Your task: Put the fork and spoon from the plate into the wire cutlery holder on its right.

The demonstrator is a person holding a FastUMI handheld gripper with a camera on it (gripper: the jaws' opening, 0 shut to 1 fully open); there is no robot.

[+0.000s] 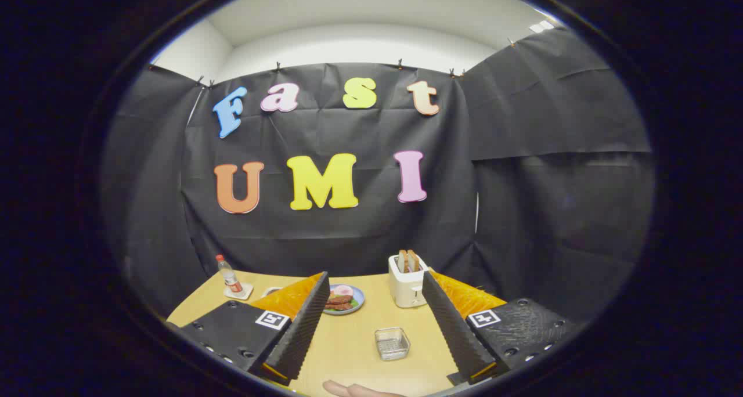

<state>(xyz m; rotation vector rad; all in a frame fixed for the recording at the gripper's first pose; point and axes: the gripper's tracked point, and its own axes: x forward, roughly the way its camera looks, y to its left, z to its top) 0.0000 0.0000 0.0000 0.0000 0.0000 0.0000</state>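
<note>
My gripper [375, 276] is held high above a wooden table [348, 350], open, with nothing between its fingers. A small square wire cutlery holder [392, 343] sits on the table between the fingers, low and near me. Beyond it to the left, next to the left finger, a blue plate [343, 300] carries food. I cannot make out a fork or a spoon from here. The rim of another dish [271, 291] peeks out from behind the left finger, mostly hidden.
A white toaster [407, 283] with toast in its slots stands by the right finger, at the table's back. A small bottle [228, 274] rests on a coaster at the far left. A person's hand [355, 390] lies at the near table edge.
</note>
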